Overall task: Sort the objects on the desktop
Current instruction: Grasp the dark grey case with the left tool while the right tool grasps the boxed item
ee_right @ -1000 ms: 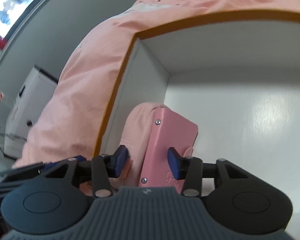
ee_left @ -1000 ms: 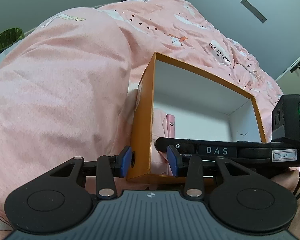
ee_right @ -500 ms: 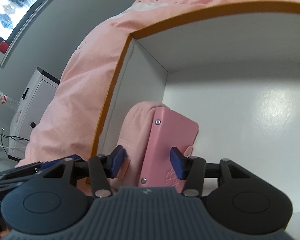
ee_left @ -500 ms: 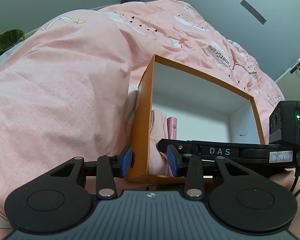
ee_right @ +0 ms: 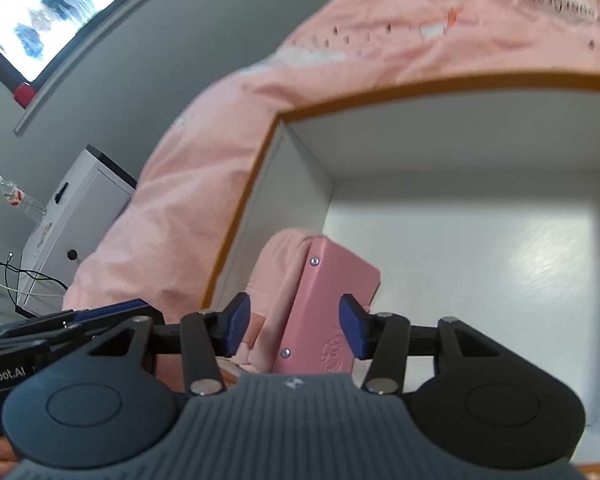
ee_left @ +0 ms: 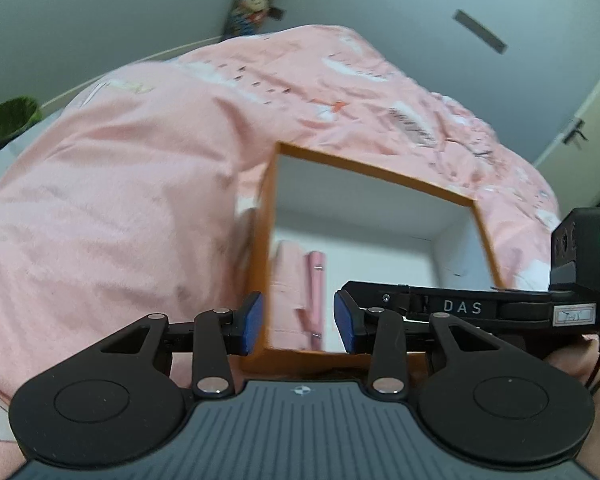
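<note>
The left claw [ee_left: 298, 322] stands open astride the orange box's [ee_left: 260, 248] near corner wall, gripping nothing. The right claw [ee_right: 294, 326] gapes open just before the pink case [ee_right: 332, 300], which leans in the box's left inner corner.

Left wrist view smears the orange box [ee_left: 260, 248] and the printed lettering on the pink bedding [ee_left: 410, 126] past reading; the right gripper [ee_left: 460, 308] blocks the box's near right corner. Right wrist view: the pink case [ee_right: 332, 304] loses its lower end behind the gripper body; the box's right wall runs off frame.
</note>
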`<action>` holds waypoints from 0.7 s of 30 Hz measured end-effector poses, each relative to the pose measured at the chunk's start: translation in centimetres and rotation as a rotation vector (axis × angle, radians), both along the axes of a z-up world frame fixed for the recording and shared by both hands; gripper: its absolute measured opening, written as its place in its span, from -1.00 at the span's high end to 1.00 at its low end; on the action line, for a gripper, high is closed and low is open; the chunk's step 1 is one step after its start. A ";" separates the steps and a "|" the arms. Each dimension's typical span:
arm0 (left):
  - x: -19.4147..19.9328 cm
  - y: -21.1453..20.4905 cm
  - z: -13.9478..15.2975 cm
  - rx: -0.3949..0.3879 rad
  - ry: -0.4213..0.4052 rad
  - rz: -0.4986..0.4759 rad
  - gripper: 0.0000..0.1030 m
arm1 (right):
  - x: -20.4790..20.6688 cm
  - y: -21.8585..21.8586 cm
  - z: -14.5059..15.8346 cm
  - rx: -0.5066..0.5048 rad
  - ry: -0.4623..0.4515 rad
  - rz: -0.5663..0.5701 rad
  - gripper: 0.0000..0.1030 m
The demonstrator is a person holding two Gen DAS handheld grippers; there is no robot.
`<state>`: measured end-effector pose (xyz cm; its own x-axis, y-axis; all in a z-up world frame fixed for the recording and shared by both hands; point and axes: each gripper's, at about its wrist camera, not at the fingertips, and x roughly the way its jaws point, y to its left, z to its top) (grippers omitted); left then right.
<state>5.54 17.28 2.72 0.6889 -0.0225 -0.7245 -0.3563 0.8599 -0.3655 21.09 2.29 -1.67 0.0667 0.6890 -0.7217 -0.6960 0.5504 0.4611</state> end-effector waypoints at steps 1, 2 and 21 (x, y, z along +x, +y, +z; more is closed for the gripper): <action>-0.2 -0.5 0.3 0.005 -0.002 -0.022 0.15 | -0.2 -0.7 0.5 0.008 -0.023 -0.002 0.08; -0.4 -1.1 0.6 0.008 0.001 -0.050 0.15 | -0.5 -1.4 0.9 0.018 -0.042 -0.005 0.13; 3.1 -8.1 -5.8 0.029 0.267 -0.197 -0.09 | -6.7 -11.2 0.2 -0.084 -0.192 -0.040 0.30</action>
<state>8.66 9.22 -3.08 0.4594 -0.1130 -0.8810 -0.2620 0.9305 -0.2560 14.37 -8.89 -1.49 0.2341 0.6207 -0.7483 -0.7436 0.6101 0.2734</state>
